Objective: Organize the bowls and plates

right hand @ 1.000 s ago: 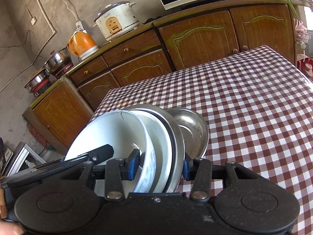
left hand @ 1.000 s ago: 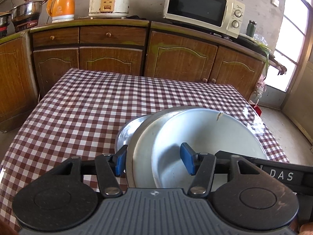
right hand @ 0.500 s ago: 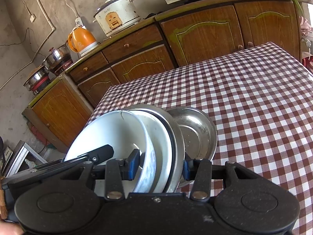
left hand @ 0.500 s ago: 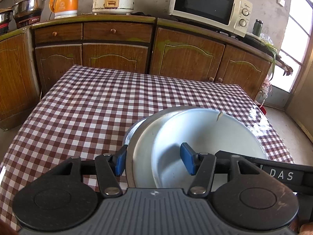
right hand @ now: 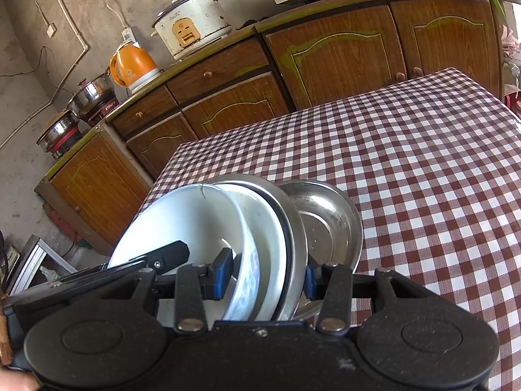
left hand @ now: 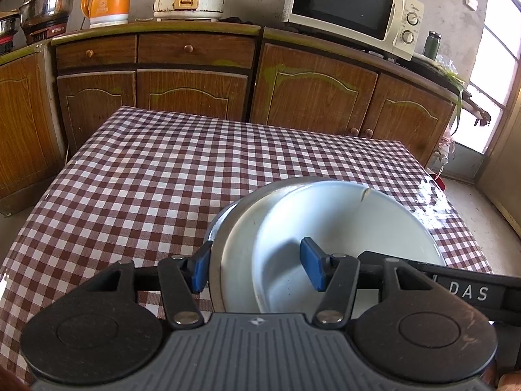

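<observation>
From where I sit the sorting looks well along; the dishes are already gathered into one nest, a white bowl (left hand: 351, 228) with a hairline crack at its rim sitting inside a white enamel basin (right hand: 270, 247), that inside a grey metal basin (left hand: 241, 244), with a small steel dish (right hand: 329, 224) showing on the far side; whether that dish is part of the bundle or lies on the checked tablecloth (left hand: 156, 176) I cannot tell. What is left, as I judge it, is to set the nest down somewhere proper, since I see no other loose plates on the table. My left gripper (left hand: 257, 268) stands part-way open and clamps the near edge of the nest, one blue pad outside the grey basin's wall and the other inside the white bowl; my right gripper (right hand: 263, 277) does the same from the opposite side, one pad inside the white bowl and one against the outer metal wall; both grips look firm; the nest is tilted and held above the table near its edge.
</observation>
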Demonstrator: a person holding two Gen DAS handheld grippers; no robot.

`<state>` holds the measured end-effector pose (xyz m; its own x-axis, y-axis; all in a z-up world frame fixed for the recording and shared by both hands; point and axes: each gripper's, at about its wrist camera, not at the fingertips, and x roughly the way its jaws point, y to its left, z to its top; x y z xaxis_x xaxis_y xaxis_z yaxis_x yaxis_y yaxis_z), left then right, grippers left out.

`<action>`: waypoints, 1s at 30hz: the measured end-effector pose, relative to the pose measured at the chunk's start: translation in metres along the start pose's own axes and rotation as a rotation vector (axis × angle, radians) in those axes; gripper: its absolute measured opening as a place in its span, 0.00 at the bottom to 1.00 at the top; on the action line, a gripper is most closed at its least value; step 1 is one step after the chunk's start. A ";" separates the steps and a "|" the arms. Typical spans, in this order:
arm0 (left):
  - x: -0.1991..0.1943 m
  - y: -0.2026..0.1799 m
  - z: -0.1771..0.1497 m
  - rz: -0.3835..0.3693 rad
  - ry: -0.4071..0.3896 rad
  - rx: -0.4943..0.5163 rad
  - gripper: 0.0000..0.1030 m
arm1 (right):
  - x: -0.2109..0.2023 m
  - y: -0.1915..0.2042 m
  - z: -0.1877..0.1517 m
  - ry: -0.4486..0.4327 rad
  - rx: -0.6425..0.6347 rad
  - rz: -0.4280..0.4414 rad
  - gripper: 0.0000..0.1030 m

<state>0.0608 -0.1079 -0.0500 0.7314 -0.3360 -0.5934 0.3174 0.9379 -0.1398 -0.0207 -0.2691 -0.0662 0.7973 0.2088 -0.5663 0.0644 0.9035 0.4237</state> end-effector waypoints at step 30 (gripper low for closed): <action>0.041 0.009 0.010 0.009 0.036 0.013 0.56 | 0.050 -0.018 0.021 0.024 0.027 -0.007 0.51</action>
<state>0.0997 -0.1143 -0.0672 0.7126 -0.3236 -0.6226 0.3183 0.9398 -0.1242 0.0305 -0.2828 -0.0876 0.7823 0.2114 -0.5859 0.0865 0.8946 0.4383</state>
